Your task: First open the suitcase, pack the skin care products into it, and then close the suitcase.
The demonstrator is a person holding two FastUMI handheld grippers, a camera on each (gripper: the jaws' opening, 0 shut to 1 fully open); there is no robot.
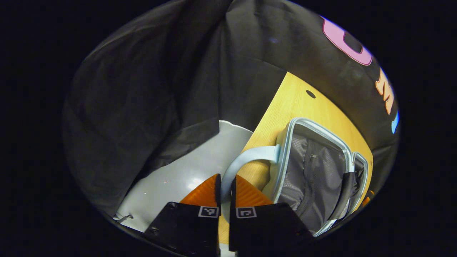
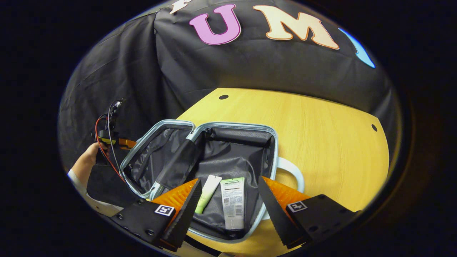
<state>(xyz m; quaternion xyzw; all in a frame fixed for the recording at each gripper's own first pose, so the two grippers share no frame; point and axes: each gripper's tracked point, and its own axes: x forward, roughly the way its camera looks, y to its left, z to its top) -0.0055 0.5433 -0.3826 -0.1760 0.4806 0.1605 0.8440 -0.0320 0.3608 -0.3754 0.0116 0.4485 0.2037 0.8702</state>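
Nothing can be read for certain. In the right gripper view, the white tube (image 2: 232,201) lying in the open suitcase (image 2: 228,157) carries a green band, lines of small print and a barcode, all too small to make out. The pale green tube (image 2: 208,193) beside it shows no legible print. Each hand-held gripper's finger mounts carry square black-and-white marker tags (image 1: 246,212) (image 2: 164,210), patterns without letters or numbers.

Recording booth: black cloth wall (image 2: 250,67), table (image 2: 321,135)

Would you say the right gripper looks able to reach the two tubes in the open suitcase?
Probably yes: the right gripper hangs open above the white tube and green tube; the suitcase stands open.
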